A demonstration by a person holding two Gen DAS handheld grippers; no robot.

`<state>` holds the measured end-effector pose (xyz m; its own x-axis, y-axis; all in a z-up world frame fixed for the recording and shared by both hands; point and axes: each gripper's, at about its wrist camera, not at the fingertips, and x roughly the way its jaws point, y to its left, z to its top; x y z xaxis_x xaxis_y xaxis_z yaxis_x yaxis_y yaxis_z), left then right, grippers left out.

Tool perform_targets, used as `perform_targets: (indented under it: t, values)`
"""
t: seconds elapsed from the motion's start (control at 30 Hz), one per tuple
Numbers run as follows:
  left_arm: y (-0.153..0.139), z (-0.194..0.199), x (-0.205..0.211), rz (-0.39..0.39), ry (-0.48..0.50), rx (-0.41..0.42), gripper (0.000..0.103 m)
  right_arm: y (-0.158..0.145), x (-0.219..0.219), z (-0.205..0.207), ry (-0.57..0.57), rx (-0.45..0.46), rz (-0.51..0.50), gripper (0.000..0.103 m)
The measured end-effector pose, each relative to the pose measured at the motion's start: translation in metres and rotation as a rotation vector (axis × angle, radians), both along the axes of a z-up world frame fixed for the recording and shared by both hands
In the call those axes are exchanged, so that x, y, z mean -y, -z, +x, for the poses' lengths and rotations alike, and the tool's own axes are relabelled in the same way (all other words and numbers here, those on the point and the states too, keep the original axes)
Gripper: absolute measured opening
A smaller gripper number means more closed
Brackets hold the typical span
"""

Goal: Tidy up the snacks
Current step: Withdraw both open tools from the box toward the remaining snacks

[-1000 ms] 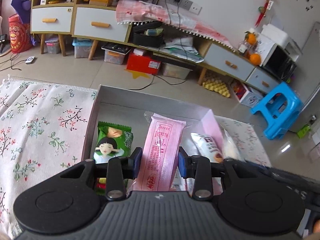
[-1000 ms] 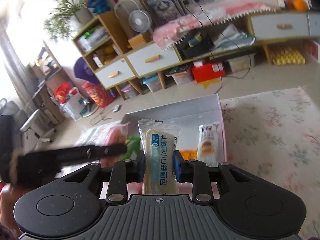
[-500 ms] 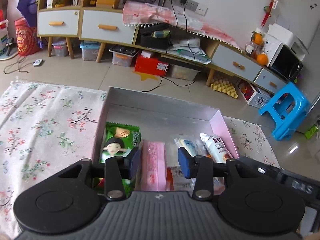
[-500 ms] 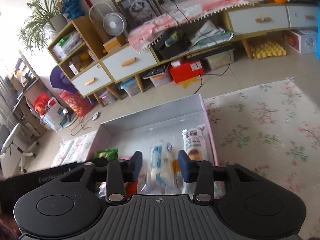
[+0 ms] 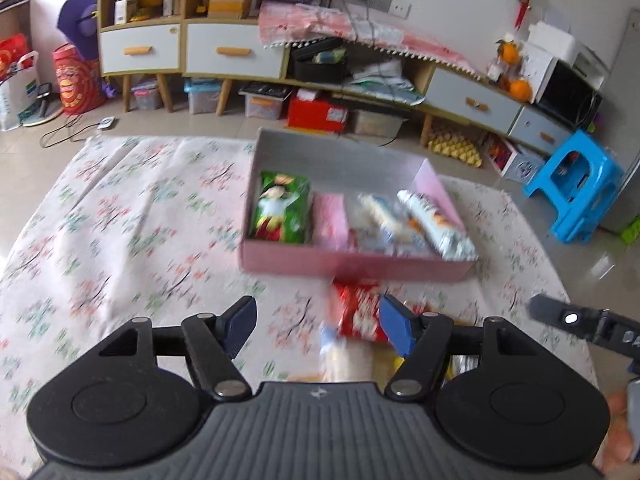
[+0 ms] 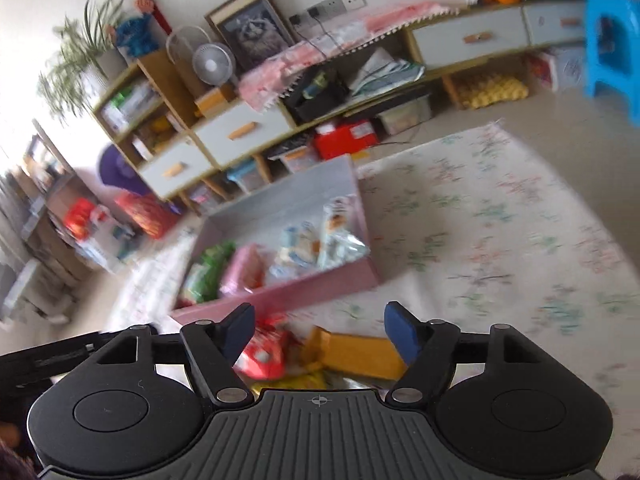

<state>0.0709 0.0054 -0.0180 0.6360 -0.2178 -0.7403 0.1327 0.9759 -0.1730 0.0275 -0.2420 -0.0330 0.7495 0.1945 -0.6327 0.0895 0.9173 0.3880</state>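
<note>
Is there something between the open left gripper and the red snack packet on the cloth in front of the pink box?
Nothing visible is. The left gripper has its jaws spread, and the red snack packet lies on the cloth by its right jaw, before the pink box.

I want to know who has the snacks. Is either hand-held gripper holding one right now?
No. The left hand-held gripper and the right hand-held gripper are both open and hold nothing; loose snacks lie below them.

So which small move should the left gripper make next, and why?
Probably lower the left gripper onto the red snack packet and close. It is open and holds nothing, and the packet lies on the cloth in front of the pink box.
</note>
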Motion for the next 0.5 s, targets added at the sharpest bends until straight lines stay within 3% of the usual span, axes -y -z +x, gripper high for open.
perform_targets:
  t: [0.1, 0.17, 0.3, 0.5]
  values:
    - [-0.005, -0.008, -0.007, -0.004, -0.021, -0.009, 0.081, -0.015, -0.002, -0.018, -0.003, 0.03, -0.045, 0.091]
    - [-0.01, -0.012, -0.009, 0.003, -0.036, 0.003, 0.083, -0.024, -0.001, -0.027, 0.021, 0.046, -0.054, 0.099]
    - [-0.02, -0.019, -0.012, -0.039, -0.053, -0.002, 0.092, -0.041, -0.006, -0.035, 0.05, 0.062, -0.075, 0.102]
    - [-0.04, -0.036, -0.002, -0.044, -0.013, 0.046, 0.099, -0.057, -0.029, -0.045, 0.057, 0.135, -0.235, 0.103]
